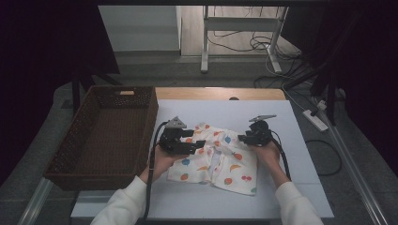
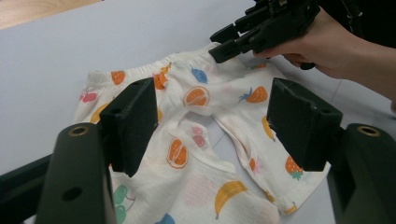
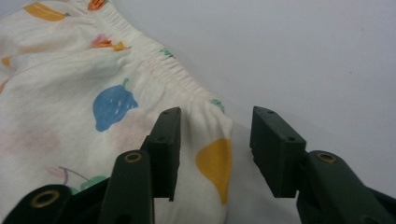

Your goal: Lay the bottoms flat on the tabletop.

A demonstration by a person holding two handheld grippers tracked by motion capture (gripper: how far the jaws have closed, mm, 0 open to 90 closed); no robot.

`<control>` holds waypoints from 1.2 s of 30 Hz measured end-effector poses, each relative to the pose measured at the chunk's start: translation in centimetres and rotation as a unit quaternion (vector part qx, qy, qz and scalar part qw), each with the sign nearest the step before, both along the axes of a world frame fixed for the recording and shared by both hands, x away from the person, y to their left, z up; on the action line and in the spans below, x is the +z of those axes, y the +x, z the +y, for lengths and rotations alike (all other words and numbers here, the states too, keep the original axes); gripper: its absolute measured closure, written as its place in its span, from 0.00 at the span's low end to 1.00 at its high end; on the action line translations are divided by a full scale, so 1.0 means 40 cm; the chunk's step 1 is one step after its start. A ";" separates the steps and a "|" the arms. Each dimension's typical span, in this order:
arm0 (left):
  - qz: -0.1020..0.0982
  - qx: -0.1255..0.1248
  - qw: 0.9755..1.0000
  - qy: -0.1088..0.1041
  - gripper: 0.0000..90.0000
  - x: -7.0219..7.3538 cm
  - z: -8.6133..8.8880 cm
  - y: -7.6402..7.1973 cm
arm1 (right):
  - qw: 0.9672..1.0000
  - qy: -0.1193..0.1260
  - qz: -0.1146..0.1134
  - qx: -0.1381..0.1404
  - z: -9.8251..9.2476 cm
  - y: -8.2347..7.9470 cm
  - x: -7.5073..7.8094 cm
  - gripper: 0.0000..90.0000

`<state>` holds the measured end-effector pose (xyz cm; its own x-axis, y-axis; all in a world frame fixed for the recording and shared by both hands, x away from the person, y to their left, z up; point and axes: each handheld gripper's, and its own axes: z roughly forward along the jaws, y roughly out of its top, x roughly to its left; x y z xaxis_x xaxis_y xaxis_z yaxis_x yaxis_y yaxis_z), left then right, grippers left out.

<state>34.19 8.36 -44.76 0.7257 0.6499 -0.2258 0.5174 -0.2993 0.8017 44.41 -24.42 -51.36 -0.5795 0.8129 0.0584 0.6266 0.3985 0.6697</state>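
The small cream cotton shorts printed with coloured fruit [image 1: 213, 157] lie flat on the pale blue-grey counter [image 1: 291, 187], slightly right of centre, waistband toward 12 o'clock and leg openings toward 6 o'clock. The fabric looks thin, soft and very light; it has no stiffness and will drape, bunch and slide on the smooth counter if dragged by one point. The gathered elastic waistband [image 3: 163, 65] is the thickest, least stretchy edge and the soundest place for a pinch, best taken at both corners so the garment lifts level.

The right tool [image 3: 215, 149], at 2 o'clock on the garment, straddles the waistband corner; its jaws stand apart, cloth between them, not yet pinching. The left tool [image 2: 212, 123], at 10 o'clock, hangs over the shorts with jaws wide, nothing between the pads.

A dark brown woven rectangular basket [image 1: 70, 145] stands on the counter at 9 o'clock, just beside the shorts, with nothing visible inside it.
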 end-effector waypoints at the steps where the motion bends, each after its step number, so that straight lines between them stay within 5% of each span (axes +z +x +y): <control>1: 0.000 0.000 1.000 0.000 0.37 0.000 0.000 0.000 | 1.000 0.001 0.001 0.002 0.000 0.001 -0.001 0.67; 10: 0.001 -0.002 1.000 0.002 0.37 -0.002 -0.002 -0.001 | 1.000 -0.003 0.001 0.017 0.001 0.006 -0.005 0.93; 15: 0.001 0.000 1.000 0.000 0.37 -0.002 0.000 -0.002 | 0.999 -0.018 -0.033 0.014 -0.004 0.011 0.015 0.94; 21: 0.000 0.002 1.000 0.001 0.37 -0.001 0.004 -0.004 | 0.998 -0.013 -0.068 0.006 -0.010 0.035 0.052 0.94; 29: -0.004 0.010 1.000 0.002 0.37 0.005 0.012 -0.008 | 0.997 -0.014 -0.070 0.004 0.001 0.070 0.037 0.93; 33: -0.006 0.014 1.000 -0.001 0.37 0.007 0.018 -0.009 | 0.997 -0.013 -0.070 -0.008 -0.004 0.061 0.044 0.72; 36: -0.005 0.016 1.000 -0.001 0.37 0.006 0.023 -0.010 | 0.997 0.010 -0.078 -0.015 -0.012 0.039 0.066 0.67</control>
